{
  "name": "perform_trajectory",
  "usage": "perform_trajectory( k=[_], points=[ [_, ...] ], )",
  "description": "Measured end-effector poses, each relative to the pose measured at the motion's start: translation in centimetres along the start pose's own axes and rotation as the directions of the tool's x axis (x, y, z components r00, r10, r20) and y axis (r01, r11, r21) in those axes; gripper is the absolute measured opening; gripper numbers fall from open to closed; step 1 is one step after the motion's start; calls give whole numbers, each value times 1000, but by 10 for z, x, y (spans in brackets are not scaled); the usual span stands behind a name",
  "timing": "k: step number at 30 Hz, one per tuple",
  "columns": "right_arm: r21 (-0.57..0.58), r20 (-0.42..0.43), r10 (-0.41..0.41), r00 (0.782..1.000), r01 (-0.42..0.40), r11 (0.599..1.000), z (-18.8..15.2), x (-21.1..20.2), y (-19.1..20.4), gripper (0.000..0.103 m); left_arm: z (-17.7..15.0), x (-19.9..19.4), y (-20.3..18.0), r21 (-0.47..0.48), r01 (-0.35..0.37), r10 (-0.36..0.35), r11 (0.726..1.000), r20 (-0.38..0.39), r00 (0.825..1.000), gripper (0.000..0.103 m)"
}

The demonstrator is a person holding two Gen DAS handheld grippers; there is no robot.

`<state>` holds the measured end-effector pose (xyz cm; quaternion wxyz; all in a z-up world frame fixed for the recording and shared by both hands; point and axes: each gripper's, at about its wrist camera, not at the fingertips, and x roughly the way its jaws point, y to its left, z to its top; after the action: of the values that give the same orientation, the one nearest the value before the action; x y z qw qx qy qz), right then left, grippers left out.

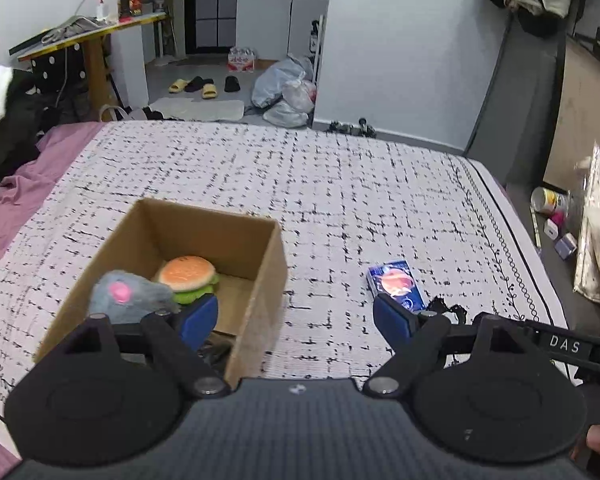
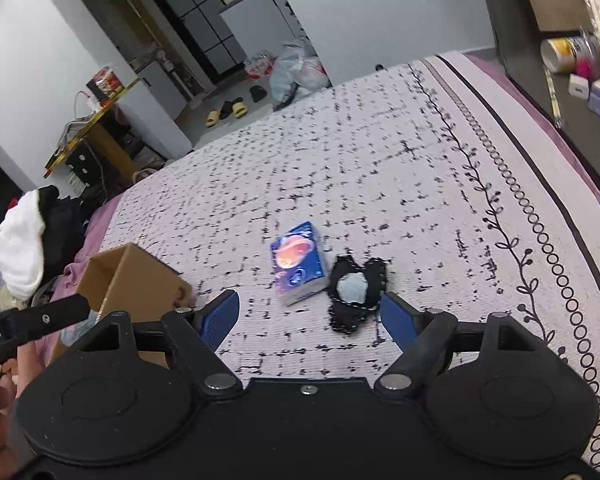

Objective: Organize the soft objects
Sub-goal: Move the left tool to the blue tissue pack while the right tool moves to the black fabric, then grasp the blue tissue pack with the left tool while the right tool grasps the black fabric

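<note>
An open cardboard box (image 1: 260,280) stands on the bed; it holds a plush burger (image 1: 188,276) and a grey plush mouse (image 1: 128,296). My left gripper (image 1: 296,320) is open and empty, its left finger just over the box's near right corner. A blue tissue pack (image 2: 298,264) with a planet picture lies on the bed, also in the left wrist view (image 1: 396,284). A black lacy soft item with a pale blue centre (image 2: 354,292) lies right of it. My right gripper (image 2: 308,316) is open and empty, just short of these two. The box (image 2: 132,280) shows at its left.
The bed cover (image 1: 320,184) is white with black checks, with a purple sheet (image 1: 16,196) at the left. Clothes (image 2: 24,236) are piled at the left edge. A shelf with small items (image 2: 580,80) runs along the right. Bags and slippers lie on the floor beyond.
</note>
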<state>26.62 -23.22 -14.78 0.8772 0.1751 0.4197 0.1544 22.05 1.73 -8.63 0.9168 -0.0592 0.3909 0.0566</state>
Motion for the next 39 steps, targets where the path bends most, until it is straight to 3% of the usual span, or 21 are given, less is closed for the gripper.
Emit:
perform_trajectory(
  k=[4,8,15,24,30,35,39],
  points=[
    [16,-28,-26,999,26,1000,8,8,-10,77,1,16,-15,10,-3,3,1000,-30,1000,84],
    [9,-35,-26,999,26,1000,15,17,-13,95,3,30,-30,30,0,1,1000,-49,999,84],
    [-83,-22,-36,999,34,996,12,36,-12,95,-1,57,-42,20,-7,9,1000,-118,993,84],
    [-88,-46,-49,998,45,995,5,67,-21,91,-2,87,-55,36,-12,17,999,-148,989,84],
    [-145,-48,-123,991,115,983,0,83,-20,60,4,103,-64,48,-15,22,999,-158,987,84],
    [-121,-37,-111,993,106,987,0,83,-28,34,7,117,-72,47,-16,23,999,-165,986,84],
    [-76,-31,-88,996,85,993,2,81,-35,27,7,129,-80,44,-16,24,999,-183,983,84]
  ],
)
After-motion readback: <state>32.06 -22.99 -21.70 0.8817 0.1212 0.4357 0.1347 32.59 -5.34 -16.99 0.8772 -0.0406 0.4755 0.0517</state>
